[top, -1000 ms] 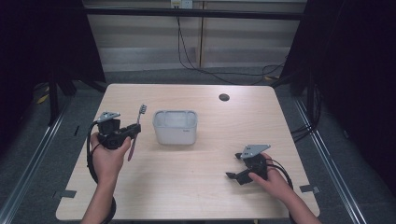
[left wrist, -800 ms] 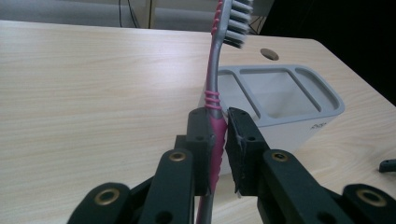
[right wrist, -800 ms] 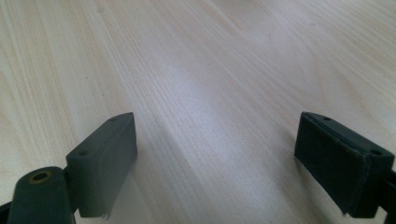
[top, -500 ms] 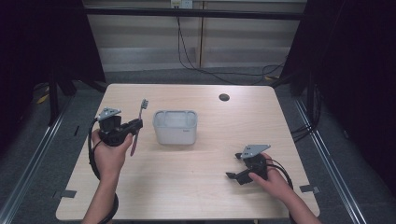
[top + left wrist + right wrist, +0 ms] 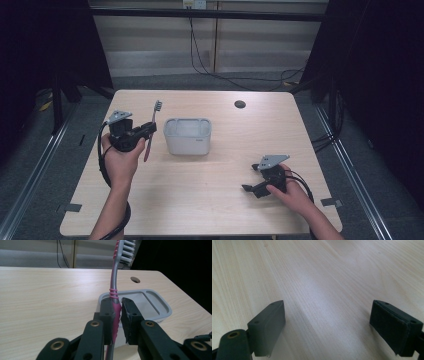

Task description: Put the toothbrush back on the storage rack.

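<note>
A pink and grey toothbrush (image 5: 151, 129) stands nearly upright at the table's left, bristles at the top. My left gripper (image 5: 145, 131) is shut on its pink handle (image 5: 115, 312), held above the table just left of a white rectangular container (image 5: 187, 135). In the left gripper view the container (image 5: 155, 305) lies right behind the jaws, with a divider inside. My right gripper (image 5: 250, 188) rests low at the table's front right, open, with nothing but bare wood (image 5: 327, 312) between its jaws.
A small dark round hole (image 5: 240, 104) marks the tabletop at the back right. Cables trail from both grippers, and one loops below the left hand. The floor around the table is dark, with rails on both sides.
My left gripper has shifted slightly right and up with the toothbrush, toward the container. The right gripper has not moved.
</note>
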`<state>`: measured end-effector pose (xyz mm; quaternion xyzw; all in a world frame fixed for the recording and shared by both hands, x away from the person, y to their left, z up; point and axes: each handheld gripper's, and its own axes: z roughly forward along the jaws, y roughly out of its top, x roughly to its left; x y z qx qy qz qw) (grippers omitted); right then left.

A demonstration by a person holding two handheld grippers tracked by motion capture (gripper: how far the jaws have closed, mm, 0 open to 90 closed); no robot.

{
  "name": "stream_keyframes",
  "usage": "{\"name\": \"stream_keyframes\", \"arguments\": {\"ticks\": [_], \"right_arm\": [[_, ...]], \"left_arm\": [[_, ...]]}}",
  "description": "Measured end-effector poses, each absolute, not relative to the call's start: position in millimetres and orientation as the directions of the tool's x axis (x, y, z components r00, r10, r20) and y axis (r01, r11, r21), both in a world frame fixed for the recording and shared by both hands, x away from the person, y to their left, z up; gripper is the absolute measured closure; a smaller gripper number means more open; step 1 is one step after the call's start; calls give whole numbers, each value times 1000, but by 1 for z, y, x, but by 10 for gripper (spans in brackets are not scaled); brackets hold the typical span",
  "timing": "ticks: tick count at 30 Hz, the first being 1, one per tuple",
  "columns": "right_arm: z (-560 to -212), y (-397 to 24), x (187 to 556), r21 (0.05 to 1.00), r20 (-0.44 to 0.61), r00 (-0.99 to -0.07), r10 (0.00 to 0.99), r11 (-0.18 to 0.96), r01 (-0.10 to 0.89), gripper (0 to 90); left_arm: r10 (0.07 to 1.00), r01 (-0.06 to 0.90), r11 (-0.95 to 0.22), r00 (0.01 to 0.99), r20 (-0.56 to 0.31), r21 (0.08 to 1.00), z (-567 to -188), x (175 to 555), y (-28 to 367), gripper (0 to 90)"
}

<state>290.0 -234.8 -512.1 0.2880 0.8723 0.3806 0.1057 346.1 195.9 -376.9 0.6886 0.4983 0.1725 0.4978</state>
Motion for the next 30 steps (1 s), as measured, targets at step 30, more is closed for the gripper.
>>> {"name": "stream_keyframes", "arguments": {"ticks": [30], "right_arm": [[-512,-235,290,725,35,-812,583,544,422,124]], "left_arm": [[841,469,2,477,-256,883,-355,365,174,798]]}}
